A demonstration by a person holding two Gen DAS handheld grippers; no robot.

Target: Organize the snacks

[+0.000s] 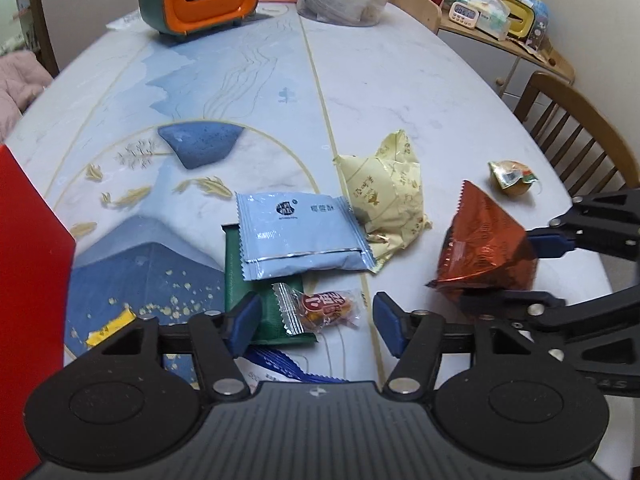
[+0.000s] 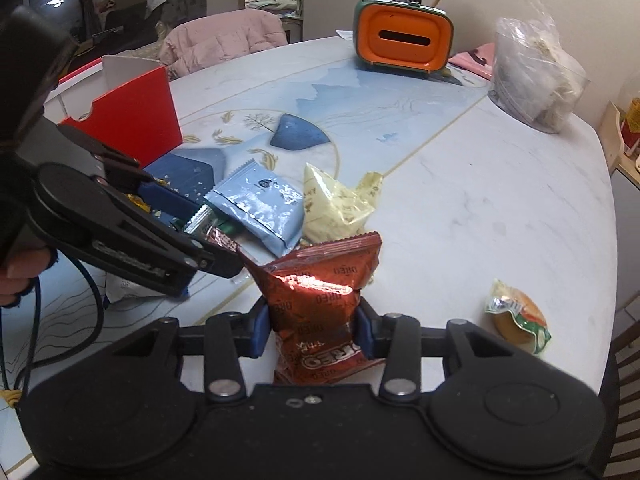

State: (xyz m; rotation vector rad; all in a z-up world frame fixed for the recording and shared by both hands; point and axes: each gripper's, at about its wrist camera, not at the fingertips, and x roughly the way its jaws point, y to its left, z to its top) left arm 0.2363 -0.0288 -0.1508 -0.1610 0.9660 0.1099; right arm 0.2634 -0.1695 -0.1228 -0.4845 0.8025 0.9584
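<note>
On the right side of the counter [image 2: 480, 184] the right gripper [image 2: 312, 326] is pinching a red cookie packet [image 2: 320, 292] between its blue pads, the packet standing up between the fingers. The left gripper [image 1: 316, 320] hangs spread and empty over the loose pile: a light blue packet [image 1: 304, 236] lying partly on a green packet [image 1: 244, 284], a small wrapped candy [image 1: 320, 306] and a pale yellow bag [image 1: 384, 196], with a small round snack [image 2: 518, 318] apart to the right. The step in hand looks like carrying the cookie packet away; the red box [image 2: 136, 118] at the left seems the likely place, so next comes a lift across the pile without dragging it.
</note>
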